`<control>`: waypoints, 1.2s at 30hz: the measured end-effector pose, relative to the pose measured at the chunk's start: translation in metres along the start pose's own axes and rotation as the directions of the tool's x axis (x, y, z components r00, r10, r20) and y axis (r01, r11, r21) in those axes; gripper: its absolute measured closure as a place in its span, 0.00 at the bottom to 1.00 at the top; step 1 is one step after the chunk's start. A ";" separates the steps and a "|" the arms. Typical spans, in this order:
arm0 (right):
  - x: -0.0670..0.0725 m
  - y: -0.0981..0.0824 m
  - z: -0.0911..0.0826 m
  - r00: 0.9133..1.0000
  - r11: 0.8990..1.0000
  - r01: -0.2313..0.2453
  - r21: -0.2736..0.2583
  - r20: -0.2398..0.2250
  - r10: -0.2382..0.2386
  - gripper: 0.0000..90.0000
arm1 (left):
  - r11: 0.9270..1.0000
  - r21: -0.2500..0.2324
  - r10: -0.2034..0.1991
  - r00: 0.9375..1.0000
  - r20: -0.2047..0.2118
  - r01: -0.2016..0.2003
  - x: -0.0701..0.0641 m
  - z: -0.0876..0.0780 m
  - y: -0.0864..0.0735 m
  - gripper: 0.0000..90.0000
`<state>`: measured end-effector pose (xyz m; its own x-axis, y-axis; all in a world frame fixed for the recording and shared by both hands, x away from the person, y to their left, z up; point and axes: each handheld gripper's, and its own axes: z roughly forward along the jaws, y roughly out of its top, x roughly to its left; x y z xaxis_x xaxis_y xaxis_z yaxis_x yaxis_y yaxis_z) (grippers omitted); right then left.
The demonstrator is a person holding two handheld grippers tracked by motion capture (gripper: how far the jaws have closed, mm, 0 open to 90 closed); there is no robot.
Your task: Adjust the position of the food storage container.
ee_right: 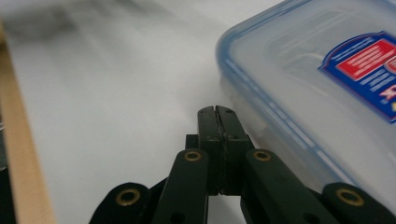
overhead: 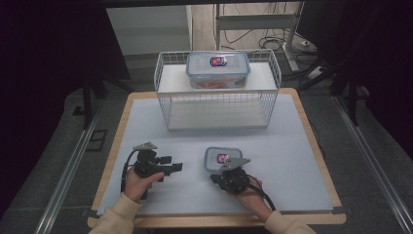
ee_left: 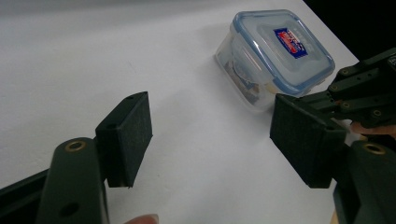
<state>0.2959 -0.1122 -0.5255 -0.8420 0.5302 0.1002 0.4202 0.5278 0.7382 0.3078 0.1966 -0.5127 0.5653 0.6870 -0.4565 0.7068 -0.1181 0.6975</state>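
Judging from the poses, looks like the approach to the small snap-lid food container (overhead: 222, 157), not yet a grasp. Stands upright on the white counter (overhead: 292, 161) with its blue-rimmed lid on, towards the near side, well apart from the white wire basket (overhead: 160, 73) farther back, where a larger lidded container (overhead: 217, 68) rests on top.

Right tool (ee_right: 217, 112): jaws pressed together on nothing, tips low and just beside the wall of the small container; touching or not, cannot tell. Right hand close behind that container in the high view, wrist bent so that the tool points forward and down, cream sleeve entering from the bottom edge.

Left tool (ee_left: 210, 135): jaws wide apart, nothing between the pads, aimed across the counter at the small container from its left, near but short of it. Left hand wrapped round the grip, tool held roughly level, forearm coming in from the bottom left.

Next move, probably: either parting the right jaws wide enough to span the box, or nudging or steadying it with the closed tips while the open left tool comes in. Calls for a square grip across the walls, below the lid's rim, since smooth plastic may slip or the light box may skid on the counter.
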 end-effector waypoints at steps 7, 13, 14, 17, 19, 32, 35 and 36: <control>-0.007 -0.007 -0.047 1.000 0.998 -0.015 -0.063 0.008 0.016 0.99 | 1.000 -0.001 0.002 1.000 0.001 -0.002 0.000 -0.001 0.000 0.33; -0.037 -0.015 -0.093 0.989 0.984 -0.115 -0.135 0.074 0.126 0.99 | 1.000 -0.004 0.000 1.000 -0.002 0.000 0.000 -0.001 0.001 0.33; -0.044 -0.018 -0.098 0.985 0.981 -0.137 -0.136 0.085 0.149 0.99 | 1.000 -0.002 0.002 1.000 -0.002 -0.002 0.000 0.000 0.001 0.33; -0.063 -0.025 -0.100 0.970 0.974 -0.188 -0.129 0.133 0.205 0.99 | 1.000 0.001 0.000 1.000 -0.001 0.000 0.000 0.001 0.001 0.33; -0.074 -0.029 -0.094 0.961 0.969 -0.222 -0.105 0.147 0.236 0.99 | 1.000 0.002 0.001 1.000 -0.003 -0.001 0.000 0.002 0.001 0.33; -0.087 -0.020 -0.046 0.954 0.961 -0.275 -0.003 0.124 0.273 0.99 | 1.000 0.000 0.004 1.000 -0.009 -0.004 0.001 -0.001 0.001 0.33; -0.091 -0.017 -0.041 0.951 0.958 -0.287 -0.004 0.113 0.286 0.99 | 1.000 0.001 0.004 1.000 -0.010 -0.004 0.001 0.000 0.001 0.33; -0.091 -0.015 -0.040 0.950 0.956 -0.293 -0.005 0.111 0.292 0.99 | 1.000 0.002 0.002 1.000 -0.010 -0.002 0.001 0.000 0.001 0.33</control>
<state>0.3531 -0.1949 -0.5193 -0.6396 0.7312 0.2370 0.6470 0.3456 0.6797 0.3089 0.1973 -0.5126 0.5626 0.6942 -0.4490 0.7061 -0.1209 0.6977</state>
